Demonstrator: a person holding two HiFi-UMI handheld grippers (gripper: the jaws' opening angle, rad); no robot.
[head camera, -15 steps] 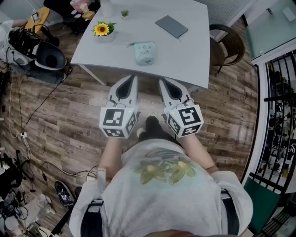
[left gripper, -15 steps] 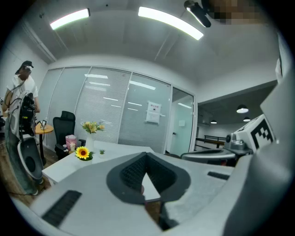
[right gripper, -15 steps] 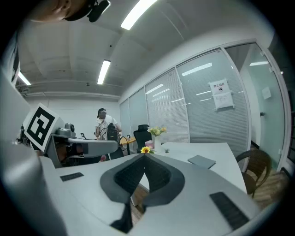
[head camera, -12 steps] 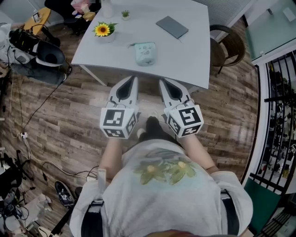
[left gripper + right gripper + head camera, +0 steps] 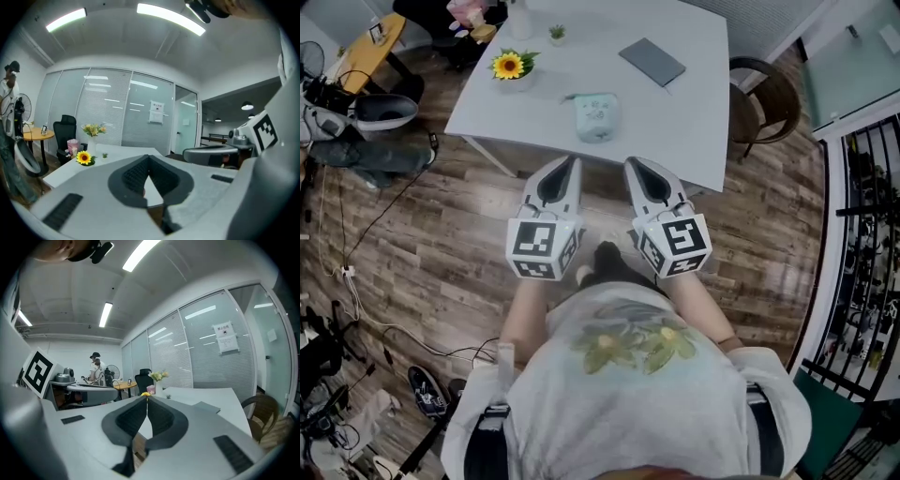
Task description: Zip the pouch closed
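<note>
A pale mint pouch point(image 5: 594, 116) lies near the front edge of the white table point(image 5: 675, 112) in the head view. My left gripper point(image 5: 571, 161) and right gripper point(image 5: 628, 164) hover side by side over the wooden floor, just short of the table's front edge and apart from the pouch. Both point roughly level toward the table. Each pair of jaws is shut tip to tip with nothing between them, as the left gripper point(image 5: 149, 156) and the right gripper point(image 5: 146, 400) show in their own views. The pouch does not show in either gripper view.
On the table stand a sunflower decoration point(image 5: 509, 65), a small potted plant point(image 5: 557, 32) and a grey notebook point(image 5: 652, 62). A chair point(image 5: 766, 94) sits at the table's right. Cables and gear point(image 5: 356, 112) lie on the floor at left. A railing point(image 5: 862, 244) runs along the right.
The view has shifted slightly, so table and pouch sit a little higher and to the right. Both grippers keep the same pose, still shut.
</note>
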